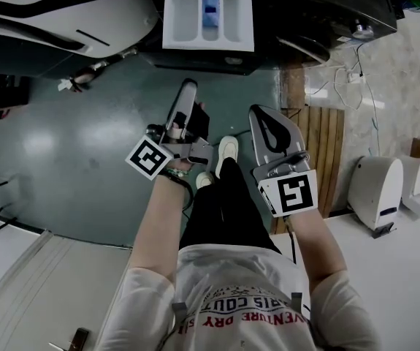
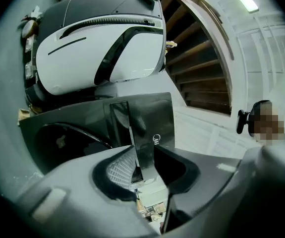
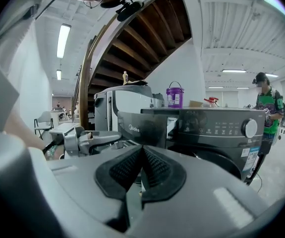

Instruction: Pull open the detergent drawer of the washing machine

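Note:
The white detergent drawer [image 1: 208, 17], with a blue insert, stands pulled out of the dark washing machine [image 1: 326, 6] at the top of the head view. Its dark front panel [image 2: 144, 120] fills the middle of the left gripper view and carries a brand logo [image 3: 132, 129] in the right gripper view. My left gripper [image 1: 188, 88] hangs below the drawer, apart from it. Its jaws [image 2: 144, 165] stand partly open with nothing between the pads. My right gripper [image 1: 259, 114] is beside it, to the right. Its ribbed pads [image 3: 142, 155] meet at the tips and hold nothing.
A large white and black machine [image 1: 56, 13] stands left of the washer. My own legs and shoes [image 1: 226, 148] are on the green floor between the grippers. Wooden slats [image 1: 319, 145] and white appliances [image 1: 378, 189] lie to the right. A person in green [image 3: 266, 108] stands beyond the washer.

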The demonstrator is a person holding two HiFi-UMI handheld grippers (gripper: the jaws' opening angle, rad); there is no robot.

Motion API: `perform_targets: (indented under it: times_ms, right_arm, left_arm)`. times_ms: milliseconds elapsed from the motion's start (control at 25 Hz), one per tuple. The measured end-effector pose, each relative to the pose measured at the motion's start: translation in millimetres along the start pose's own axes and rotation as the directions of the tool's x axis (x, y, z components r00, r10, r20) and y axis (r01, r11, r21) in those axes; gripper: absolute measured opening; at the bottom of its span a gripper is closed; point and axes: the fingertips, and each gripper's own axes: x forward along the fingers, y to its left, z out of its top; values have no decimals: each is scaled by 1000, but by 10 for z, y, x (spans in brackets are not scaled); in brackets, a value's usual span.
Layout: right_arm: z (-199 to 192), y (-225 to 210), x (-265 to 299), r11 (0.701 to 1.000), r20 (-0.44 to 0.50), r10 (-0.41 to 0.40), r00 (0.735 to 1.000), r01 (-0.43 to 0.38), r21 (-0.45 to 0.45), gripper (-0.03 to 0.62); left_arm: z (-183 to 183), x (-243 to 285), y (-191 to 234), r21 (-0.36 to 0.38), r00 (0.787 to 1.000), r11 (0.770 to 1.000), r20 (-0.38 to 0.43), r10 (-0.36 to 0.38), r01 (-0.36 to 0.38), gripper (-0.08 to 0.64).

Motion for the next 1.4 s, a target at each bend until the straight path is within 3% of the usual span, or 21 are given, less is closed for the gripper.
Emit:
perform_targets:
  times_ms: [80,160,400,560,720,920,1040,1240,1400]
  right_arm:
    - [62,41,-47,1000,8,-7,1000,7,-2,0]
    - [137,82,-102,1000,15,-15,1000,15,5,0]
    - [415,235,-291,999,31,-36,999,35,10,0]
    - [653,301,-439,999,48,-50,998,50,7,0]
    - [891,347,-596,998,73,-62,995,62,1,0]
    - [1191,444,-832,997,110,-74,991,76,-16,0]
    - [1354,517,-962,996,134,-73,988,78,-35,0]
    - [1601,568,-1175,995,168,-94,981,98,-19,0]
    - [1695,593,-1353,993,168,-86,982,99,-68,0]
  left_arm:
    - [6,-71,-64,25,999,999,-5,32,-32,41]
    - [27,-134,-176,36,999,998,-3,43,-43,3]
    - [109,-302,-633,137,996,989,-61,63,-54,2]
    - [80,-411,-992,330,982,944,-166,93,-33,2]
    - [-19,-522,-1295,511,952,860,-263,157,0,2]
    - [-48,-628,-1756,675,930,734,-310,196,70,2]
    - [-15,-687,-1971,751,924,653,-316,217,104,2]
    - [-30,-766,-2425,860,909,475,-335,248,187,2]
    - [-45,-834,-2841,887,911,386,-353,216,252,2]
